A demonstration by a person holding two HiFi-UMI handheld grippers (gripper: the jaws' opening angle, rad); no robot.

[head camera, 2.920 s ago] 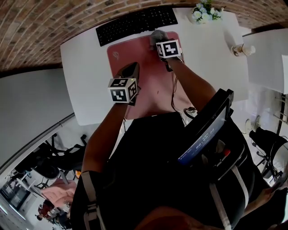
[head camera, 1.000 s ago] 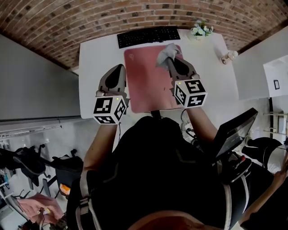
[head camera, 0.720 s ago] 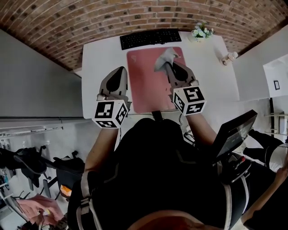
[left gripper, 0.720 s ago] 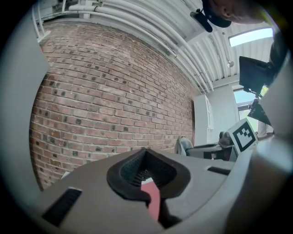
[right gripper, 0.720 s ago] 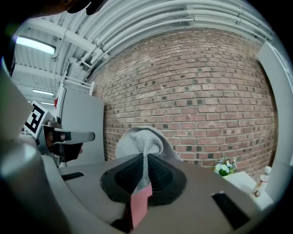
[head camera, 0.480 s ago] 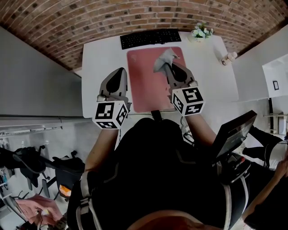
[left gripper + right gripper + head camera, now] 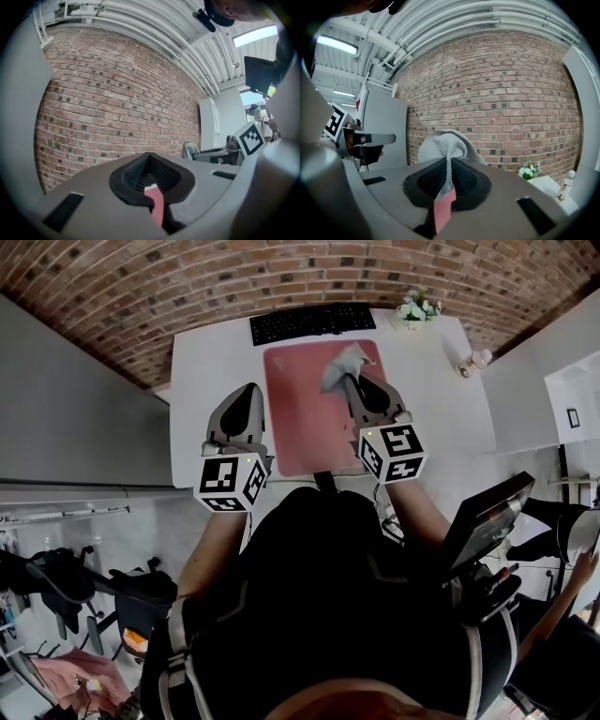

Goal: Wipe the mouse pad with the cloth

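The pink mouse pad lies on the white table, just in front of the black keyboard. My right gripper is shut on the grey cloth, which bunches up past its tips over the pad's far right part. In the right gripper view the cloth rises from between the shut jaws of the right gripper. My left gripper hangs over the table beside the pad's left edge. Its jaws are shut with nothing between them.
A small pot of white flowers stands at the table's far right corner, and a little bottle sits near the right edge. A brick wall runs behind the table. A monitor is at my right side.
The right gripper has come back from the pad's far end near the keyboard, carrying the cloth, and both grippers sit higher above the table. Over the last second they have barely shifted.
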